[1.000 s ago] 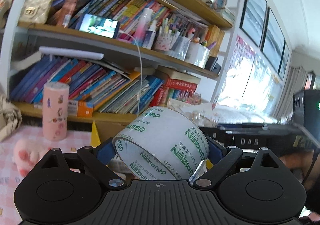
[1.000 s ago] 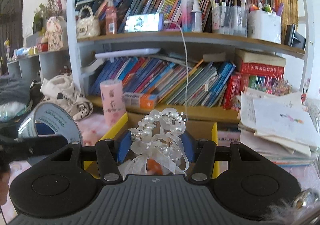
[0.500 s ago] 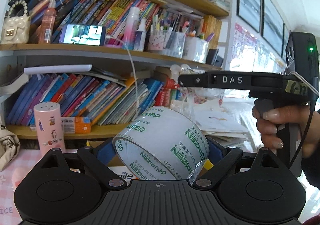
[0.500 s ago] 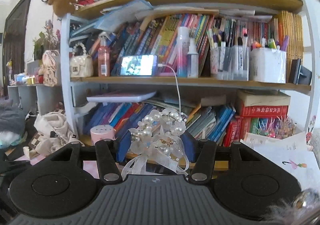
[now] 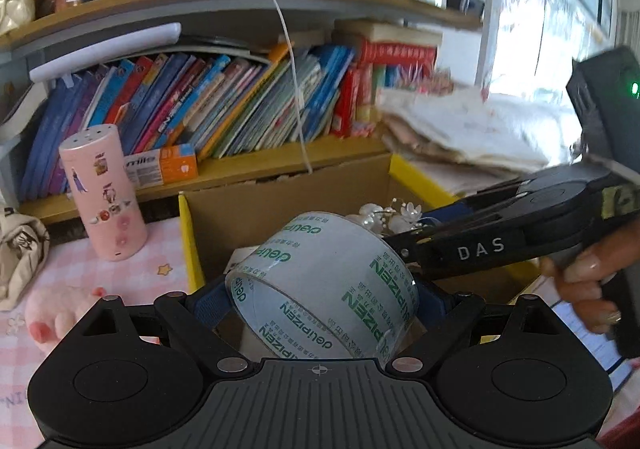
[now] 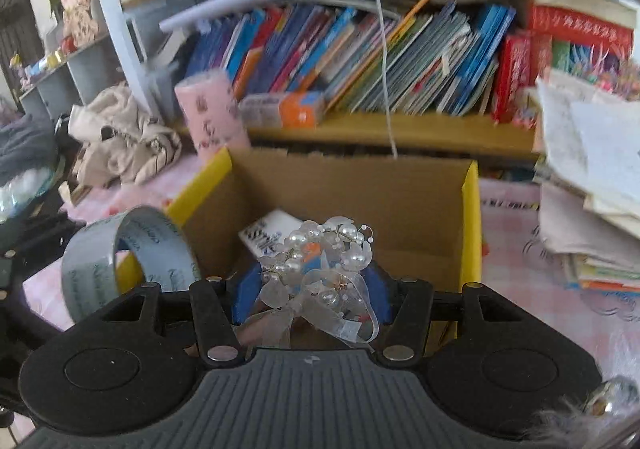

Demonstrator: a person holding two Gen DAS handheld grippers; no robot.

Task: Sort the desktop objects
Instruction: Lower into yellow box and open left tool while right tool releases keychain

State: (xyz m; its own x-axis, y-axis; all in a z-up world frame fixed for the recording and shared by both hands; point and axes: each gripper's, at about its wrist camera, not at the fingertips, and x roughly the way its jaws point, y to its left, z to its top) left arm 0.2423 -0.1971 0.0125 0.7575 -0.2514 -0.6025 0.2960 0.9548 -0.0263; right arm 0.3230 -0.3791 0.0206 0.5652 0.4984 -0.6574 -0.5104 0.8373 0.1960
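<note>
My left gripper [image 5: 322,299] is shut on a clear tape roll [image 5: 324,285] with green print, held above the near edge of an open cardboard box [image 5: 280,205] with yellow flaps. My right gripper [image 6: 312,285] is shut on a pearl and ribbon hair ornament [image 6: 320,265], held over the same box [image 6: 420,209]. In the left wrist view the right gripper [image 5: 408,227] reaches in from the right, the ornament [image 5: 384,215] at its tip. The tape roll [image 6: 124,253] shows at the left of the right wrist view. A white printed item [image 6: 268,235] lies inside the box.
A pink cylinder [image 5: 102,191] stands left of the box on a pink checked cloth [image 5: 120,277]. Behind it runs a shelf of leaning books [image 5: 224,105]. A paper stack [image 6: 588,177] lies to the right, a beige bag [image 6: 124,137] and a pink plush [image 5: 60,313] to the left.
Both grippers have tilted and dropped from facing the shelves to looking down at the box. The right gripper now reaches over the box beside the tape roll. Both still hold their objects.
</note>
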